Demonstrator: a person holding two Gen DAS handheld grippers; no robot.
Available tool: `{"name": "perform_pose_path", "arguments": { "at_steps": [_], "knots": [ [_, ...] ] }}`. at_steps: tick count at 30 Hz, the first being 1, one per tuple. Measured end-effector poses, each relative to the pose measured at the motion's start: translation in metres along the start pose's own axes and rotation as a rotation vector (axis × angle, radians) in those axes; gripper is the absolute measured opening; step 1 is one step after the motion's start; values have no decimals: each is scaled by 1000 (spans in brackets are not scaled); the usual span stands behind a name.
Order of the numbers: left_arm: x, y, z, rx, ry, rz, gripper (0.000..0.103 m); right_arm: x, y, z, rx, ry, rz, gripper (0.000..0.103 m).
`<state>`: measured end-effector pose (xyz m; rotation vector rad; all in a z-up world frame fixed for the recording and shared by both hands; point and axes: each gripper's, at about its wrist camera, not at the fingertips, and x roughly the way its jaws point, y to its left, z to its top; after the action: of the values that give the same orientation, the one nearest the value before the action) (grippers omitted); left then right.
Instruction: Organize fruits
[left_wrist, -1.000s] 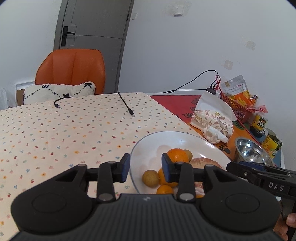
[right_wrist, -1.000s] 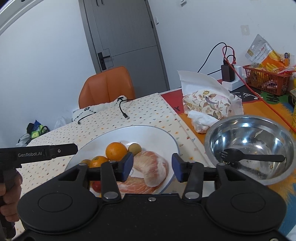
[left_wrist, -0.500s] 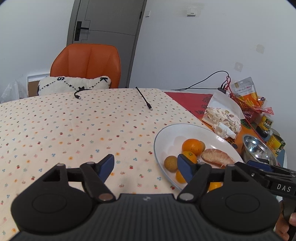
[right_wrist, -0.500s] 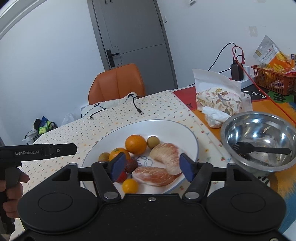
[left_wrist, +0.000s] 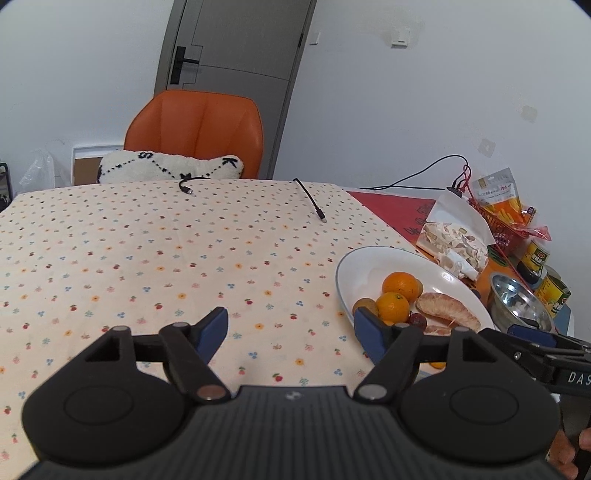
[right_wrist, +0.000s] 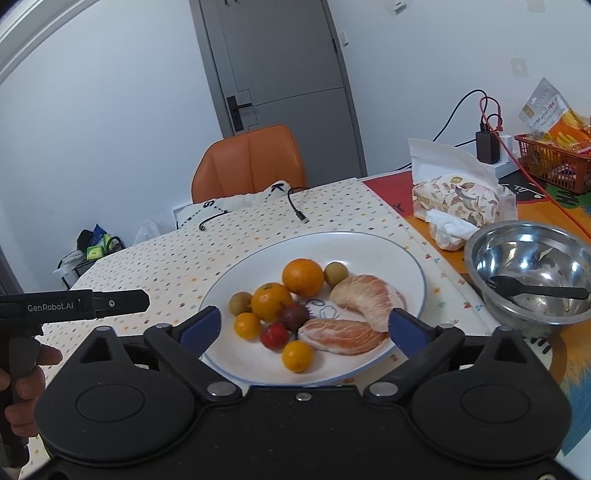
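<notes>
A white plate (right_wrist: 369, 251) (left_wrist: 369, 266) holds the fruit: two oranges (right_wrist: 303, 277) (left_wrist: 402, 285), two peeled pomelo segments (right_wrist: 369, 297) (left_wrist: 443, 314), small yellow-brown longans (right_wrist: 336, 273), small orange kumquats (right_wrist: 297, 355), a red berry (right_wrist: 274, 335) and a dark lychee (right_wrist: 293, 316). My right gripper (right_wrist: 303, 326) hovers at the plate's near rim, its jaws opening wide, gripping nothing. My left gripper (left_wrist: 291, 328) stands open over the dotted tablecloth, left of the plate, with nothing between its fingers.
A steel bowl (right_wrist: 532, 269) with a black fork stands right of the plate. Behind it lie a tissue pack (right_wrist: 458, 199), a red basket (right_wrist: 554, 158) of snacks, cans (left_wrist: 539, 258) and cables. An orange chair (left_wrist: 195, 133) stands beyond the table's far edge.
Both grippers have drawn back from the plate and opened. The left one shifted left, off the plate and over the cloth. The right one now shows the whole plate in front of it.
</notes>
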<state>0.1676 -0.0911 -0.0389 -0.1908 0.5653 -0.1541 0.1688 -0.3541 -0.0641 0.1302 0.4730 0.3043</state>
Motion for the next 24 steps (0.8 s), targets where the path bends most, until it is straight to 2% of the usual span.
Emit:
{"name": "perform_pose_path", "arguments": {
  "at_steps": [17, 24],
  "knots": [
    [-46, 8, -6, -5, -50, 23, 73, -19, 19, -5, -24, -4, 34, 103],
    [-67, 9, -5, -10, -44, 21, 73, -32, 28, -5, -32, -12, 49, 103]
  ]
}}
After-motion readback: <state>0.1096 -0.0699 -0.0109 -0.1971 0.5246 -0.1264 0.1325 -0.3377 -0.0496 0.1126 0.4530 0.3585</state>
